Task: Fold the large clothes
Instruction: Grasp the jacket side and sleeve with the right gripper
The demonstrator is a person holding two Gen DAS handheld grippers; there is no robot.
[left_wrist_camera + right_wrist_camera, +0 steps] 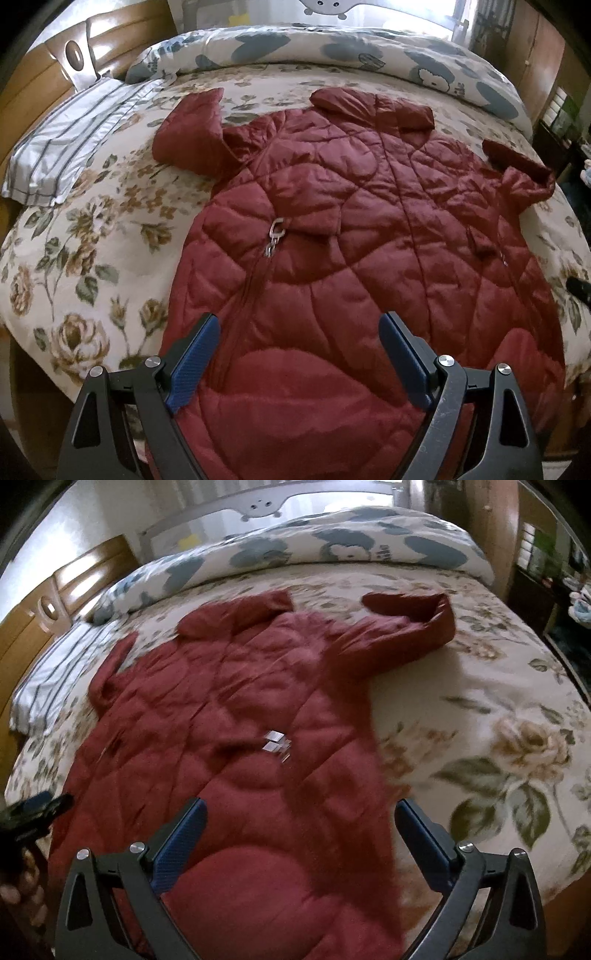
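A large dark red quilted coat (351,229) lies spread flat on the floral bed, collar at the far end, hem toward me. Its sleeves bend out at the far left (188,125) and far right (524,166). A silver clasp (275,236) sits on its front. My left gripper (297,332) is open and empty, hovering over the hem. In the right wrist view the coat (229,720) is blurred; my right gripper (299,819) is open and empty above the hem's right part. The left gripper (33,812) shows at that view's left edge.
A floral bedspread (92,258) covers the bed. A striped pillow (74,144) lies at the far left and a rolled blue-patterned duvet (332,48) along the far edge. A wooden headboard (48,74) stands left. Furniture (554,572) stands right of the bed.
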